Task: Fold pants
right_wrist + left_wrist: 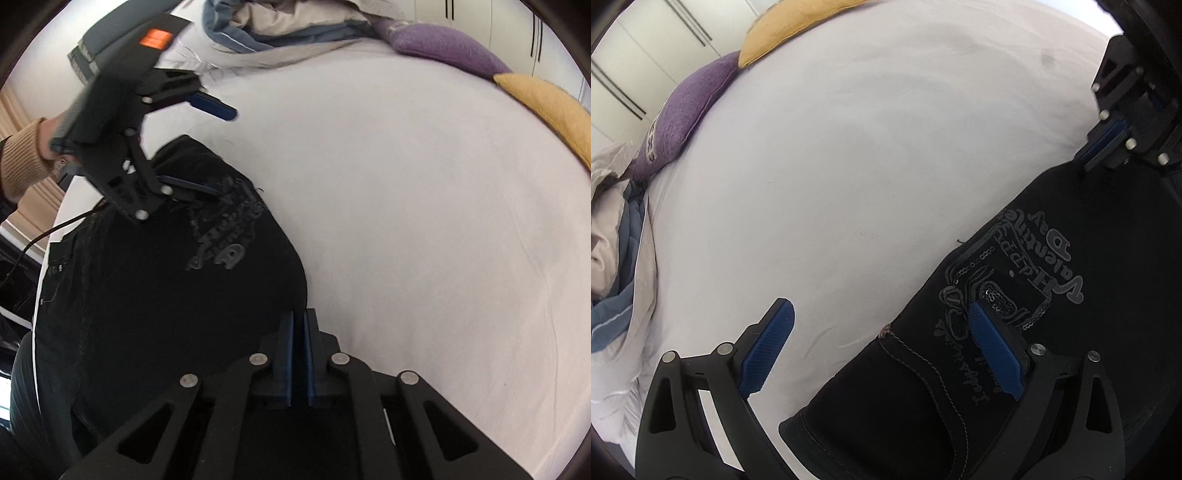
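Black pants [1052, 332] with a grey "Valentine Day" print lie on a white bed sheet [868, 166]. My left gripper [882, 332] is open, its blue pads straddling the pants' left edge: one pad over the sheet, the other over the print. It also shows in the right wrist view [218, 151], open over the pants [166, 295]. My right gripper [299, 321] is shut on the pants' edge. In the left wrist view it [1097, 151] sits at the pants' far corner.
A purple cushion [687, 110] and a yellow cushion [783, 33] lie at the bed's far edge. A crumpled blue and beige duvet [280, 26] is piled beside them. White cupboards [646, 48] stand behind. A cable [40, 236] hangs at the bedside.
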The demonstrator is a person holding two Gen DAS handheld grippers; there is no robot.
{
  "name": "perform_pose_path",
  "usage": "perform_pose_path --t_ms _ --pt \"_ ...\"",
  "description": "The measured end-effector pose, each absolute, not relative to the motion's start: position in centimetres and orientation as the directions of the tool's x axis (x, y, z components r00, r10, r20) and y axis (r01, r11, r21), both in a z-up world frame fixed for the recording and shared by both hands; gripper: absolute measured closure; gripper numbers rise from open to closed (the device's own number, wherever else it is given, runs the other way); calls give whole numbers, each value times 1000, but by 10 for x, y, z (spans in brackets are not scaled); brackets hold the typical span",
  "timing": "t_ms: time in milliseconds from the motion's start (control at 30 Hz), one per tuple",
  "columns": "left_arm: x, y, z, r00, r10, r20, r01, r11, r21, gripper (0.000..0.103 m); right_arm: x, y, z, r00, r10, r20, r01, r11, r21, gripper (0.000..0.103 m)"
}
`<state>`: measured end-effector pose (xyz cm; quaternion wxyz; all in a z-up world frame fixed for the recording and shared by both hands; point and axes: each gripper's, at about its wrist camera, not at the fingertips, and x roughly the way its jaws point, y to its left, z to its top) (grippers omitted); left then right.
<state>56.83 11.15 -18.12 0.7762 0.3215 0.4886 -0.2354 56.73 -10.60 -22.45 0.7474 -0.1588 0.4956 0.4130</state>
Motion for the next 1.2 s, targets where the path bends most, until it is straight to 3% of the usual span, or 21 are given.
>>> perform_pose_path --t_ms 167,300,467,567,667,733,833,1033,1200 --pt "577 112 -183 405 -66 -912 674 696 249 3 541 -109 -193 225 533 -816 -819 556 138 97" --pt "580 108 -183 421 -56 -905 683 676 276 3 522 -101 -185 280 510 -814 -856 516 29 97" --pt "572 100 -186 439 -42 -898 699 644 312 3 503 -99 -174 323 533 -782 -861 509 -9 100" --pt "575 104 -192 407 -49 -912 692 668 273 5 501 -100 -170 334 534 -777 -857 516 -14 101" --pt "577 108 -193 366 -92 -926 697 687 207 25 499 -99 -170 339 523 -782 -854 521 -23 102" --pt "577 105 -192 337 -127 -933 705 691 161 55 501 -99 -171 329 515 -791 -851 524 -13 101" --pt "569 102 -191 316 -146 -938 702 700 127 83 511 -102 -178 305 510 -804 -831 555 37 101" --pt "551 96 -186 336 -124 -934 695 702 156 93 534 -108 -201 280 480 -831 -782 616 92 93" --pt "529 97 -177 395 -125 -910 672 715 194 95 552 -103 -224 230 467 -854 -760 634 142 84"
